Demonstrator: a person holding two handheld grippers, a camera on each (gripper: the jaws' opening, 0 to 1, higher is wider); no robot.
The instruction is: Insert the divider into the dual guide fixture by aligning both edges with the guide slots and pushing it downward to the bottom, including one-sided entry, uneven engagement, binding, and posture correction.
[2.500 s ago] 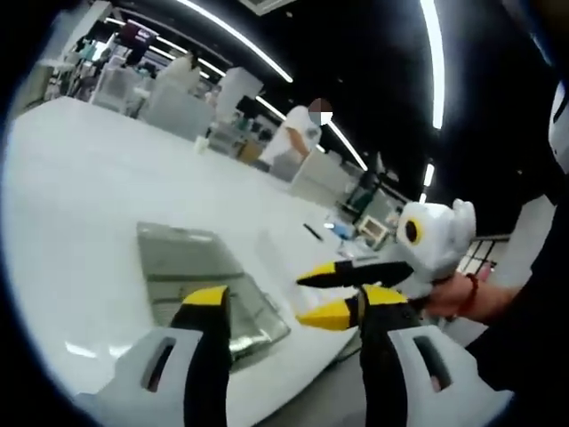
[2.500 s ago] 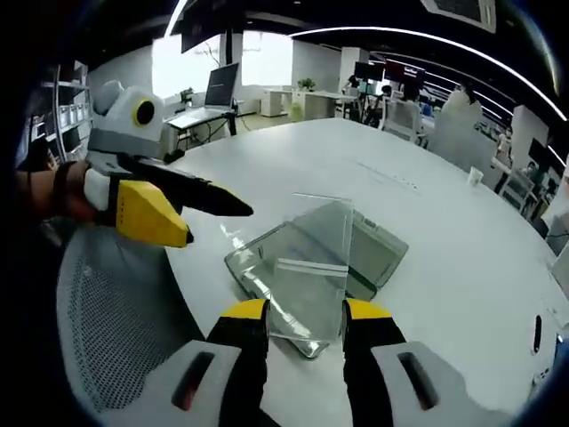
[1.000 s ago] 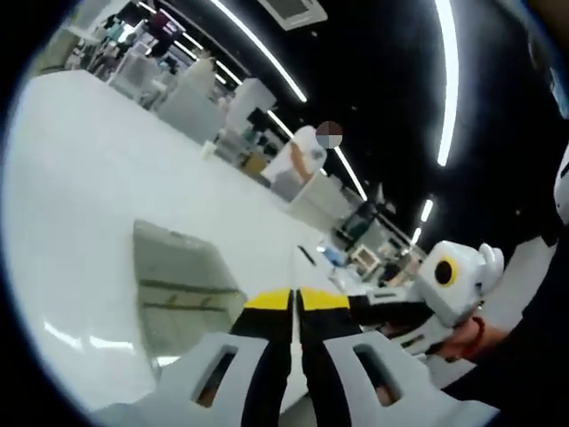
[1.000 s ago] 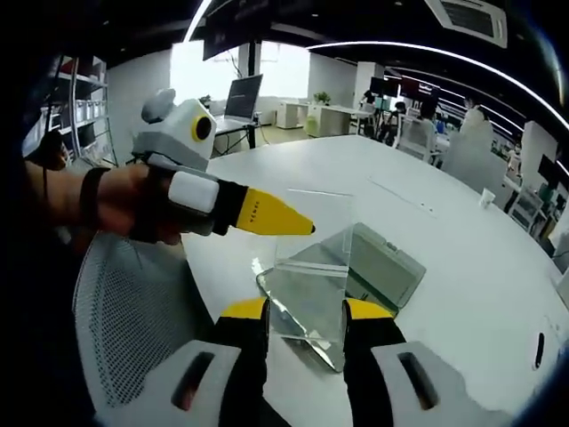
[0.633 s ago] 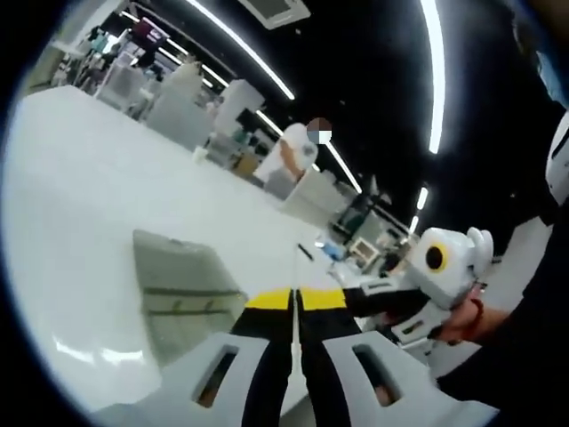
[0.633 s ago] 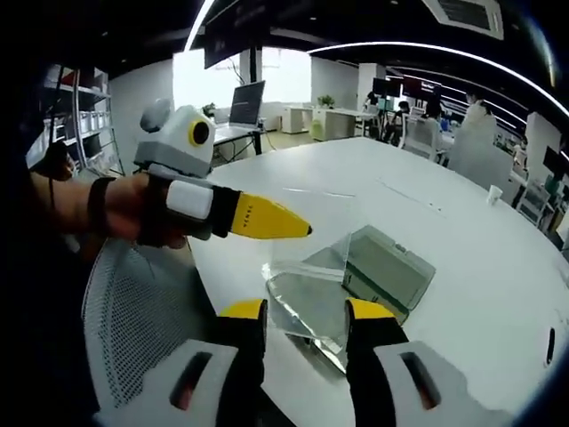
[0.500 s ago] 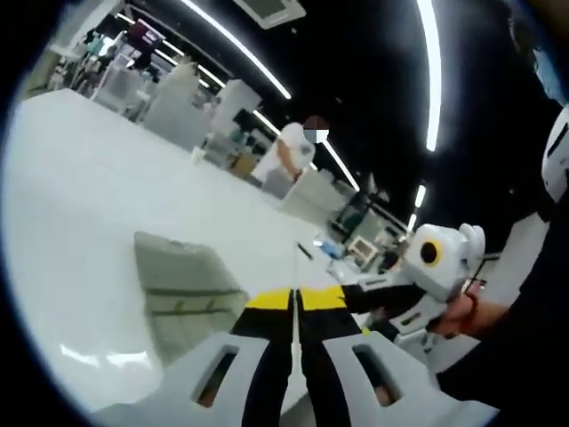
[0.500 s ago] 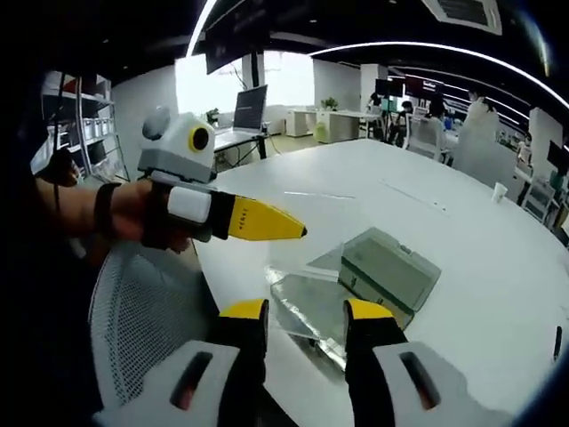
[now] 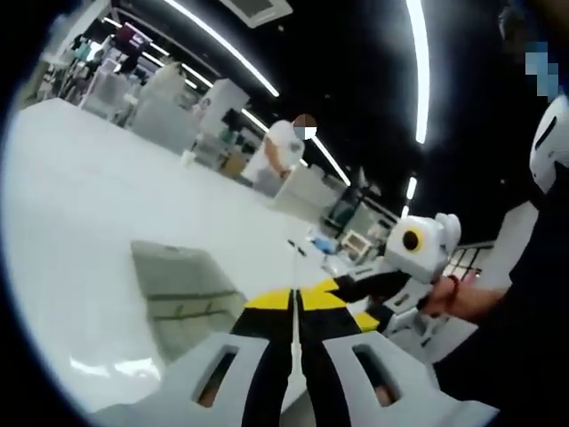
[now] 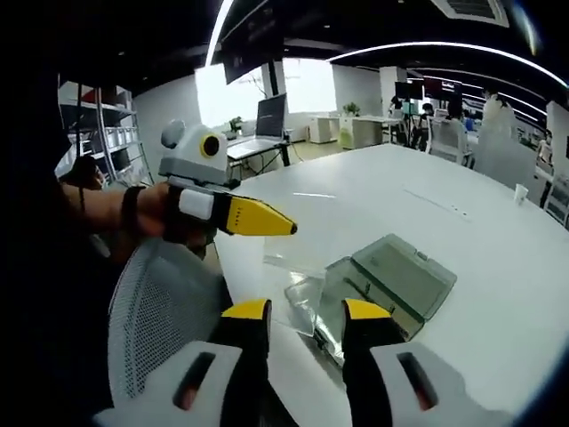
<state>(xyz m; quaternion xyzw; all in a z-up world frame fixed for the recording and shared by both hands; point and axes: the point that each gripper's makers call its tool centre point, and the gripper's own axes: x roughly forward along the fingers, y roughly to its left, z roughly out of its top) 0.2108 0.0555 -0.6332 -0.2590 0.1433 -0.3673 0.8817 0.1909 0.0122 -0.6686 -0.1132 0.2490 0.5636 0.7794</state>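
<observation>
Left gripper view: left tongs (image 9: 294, 299) clenched on clear divider (image 9: 292, 267)'s edge above fixture (image 9: 182, 289) on table (image 9: 80, 213). Right tongs (image 10: 305, 310) released, empty, over fixture.

Free room: bare tabletop (image 10: 418, 200) beyond the fixture (image 10: 382, 285).
Obstacles: left gripper (image 10: 289, 229) above fixture; mesh chair (image 10: 164, 307) at the table edge.

Clear divider (image 10: 302, 233) above transparent fixture (image 10: 378, 285)
</observation>
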